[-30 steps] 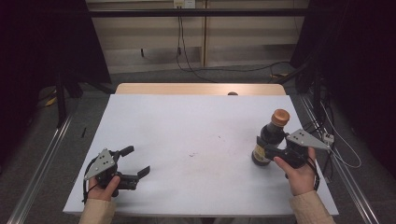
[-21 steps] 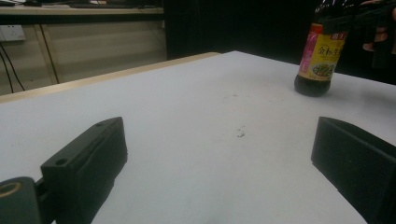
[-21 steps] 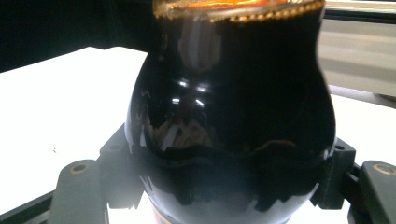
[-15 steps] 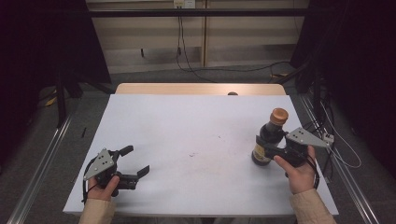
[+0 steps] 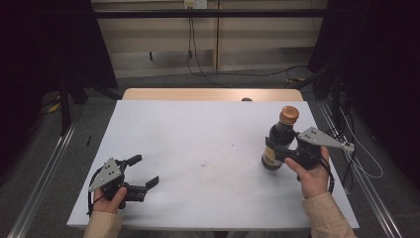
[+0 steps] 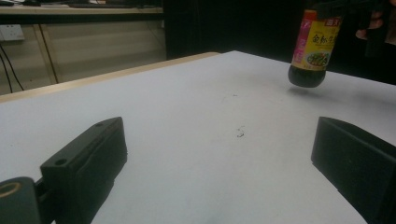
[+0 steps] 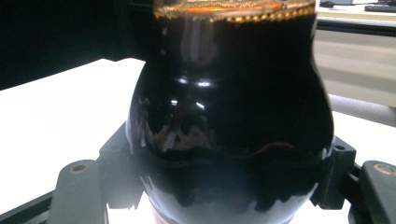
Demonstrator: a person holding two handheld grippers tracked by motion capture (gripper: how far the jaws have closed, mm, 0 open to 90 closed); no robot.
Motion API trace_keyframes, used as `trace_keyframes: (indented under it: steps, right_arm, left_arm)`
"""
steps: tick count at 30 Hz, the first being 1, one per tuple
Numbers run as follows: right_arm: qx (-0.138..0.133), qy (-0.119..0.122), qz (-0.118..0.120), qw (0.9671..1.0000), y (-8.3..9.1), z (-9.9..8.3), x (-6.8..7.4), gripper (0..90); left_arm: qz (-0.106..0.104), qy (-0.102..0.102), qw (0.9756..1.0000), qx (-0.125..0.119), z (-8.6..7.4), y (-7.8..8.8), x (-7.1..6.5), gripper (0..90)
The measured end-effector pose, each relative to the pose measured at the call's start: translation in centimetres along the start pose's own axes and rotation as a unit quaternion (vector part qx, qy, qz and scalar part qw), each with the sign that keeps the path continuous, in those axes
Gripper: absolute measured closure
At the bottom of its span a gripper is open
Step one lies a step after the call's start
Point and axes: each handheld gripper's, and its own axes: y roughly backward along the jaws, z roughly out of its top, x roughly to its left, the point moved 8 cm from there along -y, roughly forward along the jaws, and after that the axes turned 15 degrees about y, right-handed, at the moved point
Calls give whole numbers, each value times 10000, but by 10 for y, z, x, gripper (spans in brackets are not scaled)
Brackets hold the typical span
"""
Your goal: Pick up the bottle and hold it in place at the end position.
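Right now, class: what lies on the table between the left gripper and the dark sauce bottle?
Nothing but bare white table with a few small dark specks, shown in the high view and the left gripper view.

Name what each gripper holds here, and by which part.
The right gripper clamps the dark sauce bottle around its body, below the neck. The left gripper is open and holds nothing.

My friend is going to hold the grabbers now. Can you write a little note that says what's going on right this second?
Right gripper: shut on the dark sauce bottle, gripping its body; in the left gripper view the bottle hangs just above the white table.
Left gripper: open, holding nothing, low over the table's near left part.
Done: bottle grabbed and lifted, orange cap on.
Left: carry or set the bottle down, probably keeping it upright.
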Motion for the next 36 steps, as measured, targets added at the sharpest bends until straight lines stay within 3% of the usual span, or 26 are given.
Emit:
trace_keyframes:
  steps: [19, 30, 36]
  right_arm:
    - [-83, 8, 461, 9989, -38, 17, 27, 269]
    - [-112, 53, 598, 9981, -51, 22, 32, 268]
    - [-199, -48, 584, 9981, -59, 27, 31, 268]
  left_arm:
    - [-6, -19, 10000, 10, 0, 1, 1, 33]
    - [-30, -10, 10000, 16, 0, 0, 0, 33]
    - [-41, -15, 10000, 12, 0, 0, 0, 33]
